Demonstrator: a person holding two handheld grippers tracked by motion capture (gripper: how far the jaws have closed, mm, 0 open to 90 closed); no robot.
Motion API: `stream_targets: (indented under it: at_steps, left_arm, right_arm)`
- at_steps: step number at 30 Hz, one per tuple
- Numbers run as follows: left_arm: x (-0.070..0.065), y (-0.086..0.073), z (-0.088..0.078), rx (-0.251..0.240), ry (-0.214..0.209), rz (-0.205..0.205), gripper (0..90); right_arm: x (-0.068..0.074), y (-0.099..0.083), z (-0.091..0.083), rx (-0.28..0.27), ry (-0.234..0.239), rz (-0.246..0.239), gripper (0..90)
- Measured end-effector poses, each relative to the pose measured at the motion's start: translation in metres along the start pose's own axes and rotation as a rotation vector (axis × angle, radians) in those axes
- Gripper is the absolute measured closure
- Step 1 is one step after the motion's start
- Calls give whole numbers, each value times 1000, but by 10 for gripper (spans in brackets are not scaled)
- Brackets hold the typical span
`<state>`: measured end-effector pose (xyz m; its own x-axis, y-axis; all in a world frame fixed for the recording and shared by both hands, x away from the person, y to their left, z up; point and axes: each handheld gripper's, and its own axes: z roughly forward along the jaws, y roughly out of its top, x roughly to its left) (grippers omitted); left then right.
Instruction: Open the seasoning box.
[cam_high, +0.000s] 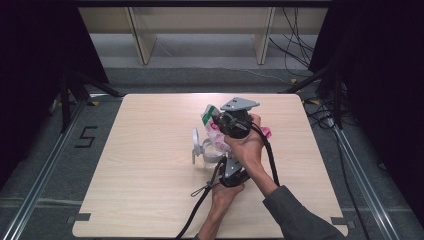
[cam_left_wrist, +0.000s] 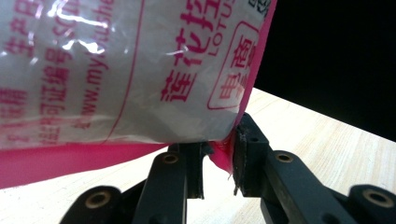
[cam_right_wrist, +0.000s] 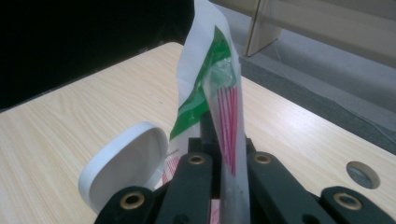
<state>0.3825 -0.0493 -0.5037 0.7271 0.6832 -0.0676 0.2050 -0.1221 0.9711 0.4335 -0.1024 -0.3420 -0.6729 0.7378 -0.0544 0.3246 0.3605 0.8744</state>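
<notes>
The right gripper (cam_right_wrist: 223, 161) pinches the top of a white, pink and green printed plastic pouch (cam_right_wrist: 212, 88); the left gripper (cam_left_wrist: 218, 161) clamps its pink bottom edge. Hands hide the pouch's middle. A white round lid (cam_right_wrist: 123, 165) stands beside it on the pale wooden table (cam_high: 140, 165).

1. I see the bag (cam_high: 216, 131) raised above the table (cam_high: 150, 200) centre, between my two grippers.
2. The right gripper (cam_high: 220, 122) sits behind it, the left gripper (cam_high: 226, 172) before it.
3. The container (cam_high: 202, 150) stands left of the bag.

Lab: black curtains (cam_high: 30, 45), floor cables (cam_high: 295, 45)
</notes>
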Motion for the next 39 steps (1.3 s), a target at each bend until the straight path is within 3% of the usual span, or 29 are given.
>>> stream_targets:
  at_steps: [2,11,12,13,16,18,19,29,30,39]
  left_arm:
    - [0,0,0,0,-8,0,754]
    - [1,0,1,-1,-15,-8,754]
    - [-3,-1,4,-59,-41,-71,754]
    - [-2,0,4,-55,-40,-66,755]
    - [-3,0,3,-59,-43,-69,755]
    - [-1,-1,3,-47,-43,-63,755]
    - [-2,-1,4,-59,-48,-76,755]
    - [-2,0,3,-70,-48,-83,755]
    - [-2,0,3,-70,-48,-83,755]
    - [-2,0,3,-63,-58,-72,754]
  right_arm:
    - [2,0,2,-1,-17,3,900]
    - [7,0,6,42,-10,-17,900]
    - [8,0,8,34,-16,-26,900]
    - [8,1,8,50,-9,-53,900]
    - [9,1,9,37,-18,-28,900]
    - [8,1,10,43,-7,-51,900]
    - [10,0,11,48,-11,-31,900]
    - [10,0,13,32,-6,-26,900]
    - [10,1,11,50,0,-29,900]
    - [8,1,12,48,6,-54,900]
